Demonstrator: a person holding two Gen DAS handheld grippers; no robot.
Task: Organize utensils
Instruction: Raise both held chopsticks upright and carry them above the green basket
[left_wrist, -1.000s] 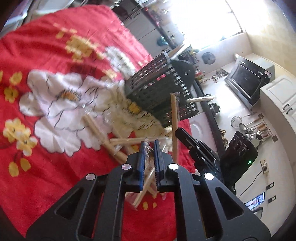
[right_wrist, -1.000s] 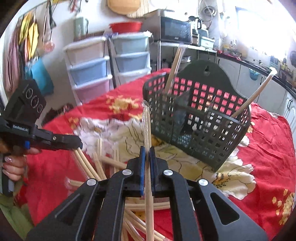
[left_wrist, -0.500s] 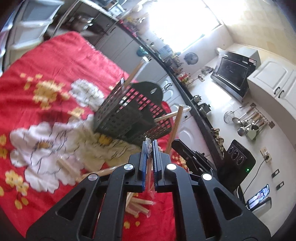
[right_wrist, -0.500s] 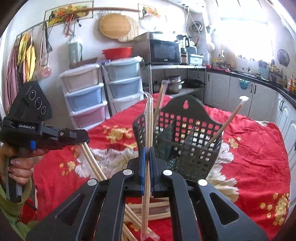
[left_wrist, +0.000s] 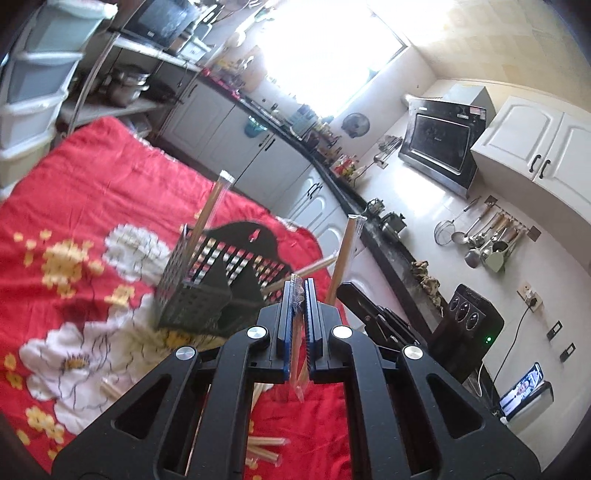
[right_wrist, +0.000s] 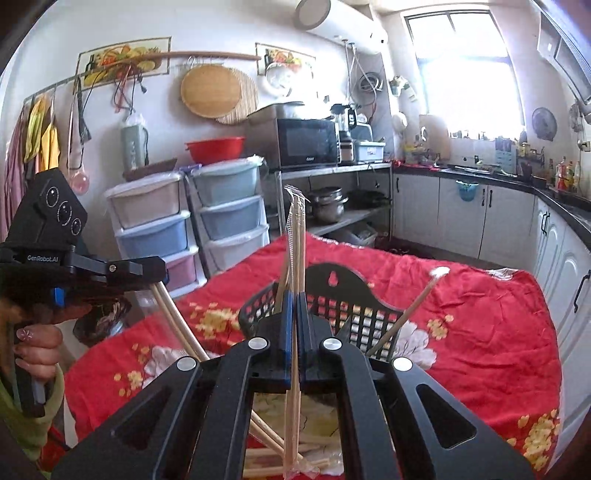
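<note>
My left gripper (left_wrist: 299, 291) is shut on a plastic-wrapped pair of wooden chopsticks (left_wrist: 295, 354), held off the red floral cloth. My right gripper (right_wrist: 293, 299) is shut on another wrapped pair (right_wrist: 294, 243) that stands nearly upright. Ahead of both sits the black slotted utensil basket (left_wrist: 199, 295) (right_wrist: 354, 299), with chopsticks (left_wrist: 210, 206) (right_wrist: 410, 314) leaning out of it. In the right wrist view the left gripper (right_wrist: 122, 271) shows at the left, with its pair (right_wrist: 177, 325) slanting down. The left wrist view shows the right gripper (left_wrist: 369, 314) with its pair (left_wrist: 343, 258) pointing up.
Several loose wrapped chopsticks (left_wrist: 266, 448) (right_wrist: 280, 458) lie on the red cloth (right_wrist: 480, 332) under the grippers. A person's hand (right_wrist: 37, 343) holds the left gripper's handle. Plastic drawers (right_wrist: 155, 221), a shelf with a microwave (right_wrist: 306, 142) and a kitchen counter (right_wrist: 554, 192) stand beyond the table.
Both grippers have risen from the cloth, each with its wrapped chopsticks. The basket and cloth now sit lower and farther off in both views, and the left view has rolled.
</note>
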